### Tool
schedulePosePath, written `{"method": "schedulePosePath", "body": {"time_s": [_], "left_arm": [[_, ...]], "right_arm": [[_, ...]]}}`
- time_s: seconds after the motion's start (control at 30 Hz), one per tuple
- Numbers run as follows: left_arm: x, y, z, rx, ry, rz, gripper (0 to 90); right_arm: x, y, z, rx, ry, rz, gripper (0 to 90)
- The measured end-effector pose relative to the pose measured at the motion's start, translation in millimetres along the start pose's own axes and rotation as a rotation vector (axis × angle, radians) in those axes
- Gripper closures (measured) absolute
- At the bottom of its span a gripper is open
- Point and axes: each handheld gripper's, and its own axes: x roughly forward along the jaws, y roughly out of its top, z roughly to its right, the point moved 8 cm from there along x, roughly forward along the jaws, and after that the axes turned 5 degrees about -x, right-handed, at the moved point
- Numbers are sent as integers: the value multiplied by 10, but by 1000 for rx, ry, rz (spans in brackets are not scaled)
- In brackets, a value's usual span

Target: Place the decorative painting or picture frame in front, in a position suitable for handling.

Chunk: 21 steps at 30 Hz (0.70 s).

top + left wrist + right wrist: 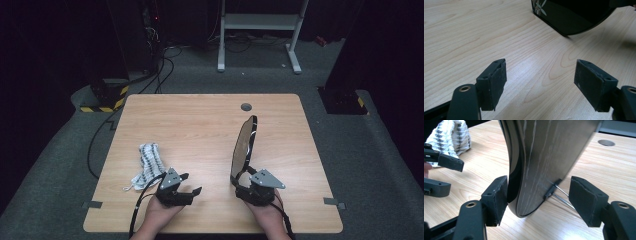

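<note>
- Mirror (243, 147), oval and dark-rimmed, standing on edge on the counter (200, 120), tilted, thin wire prop (560, 195) behind its grey streaked back.
- Right gripper (539, 200) straddling the mirror's bottom edge: jaws spread wide, left pad against the black rim, right pad clear of the back, no squeeze on it.
- Left gripper (540, 83) near the counter's front edge: jaws wide apart, nothing between them, bare wood beneath.
- Cloth (148, 162), crumpled, white with a dark woven pattern, lying left of the mirror, just beyond the left gripper.
- Counter of pale wood grain, rounded corners, grey cable hole (246, 106) near the far edge.
- Grey carpet floor around, dark room, white metal frame (260, 22) at the back, black cables trailing on the floor.
</note>
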Motion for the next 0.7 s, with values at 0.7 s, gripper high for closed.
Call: {"method": "schedulePosePath", "body": {"time_s": [0.7], "left_arm": [[10,-4,34,6,-5,-7,265]], "right_arm": [[-185,-158,504,88,-1,23,440]]}}
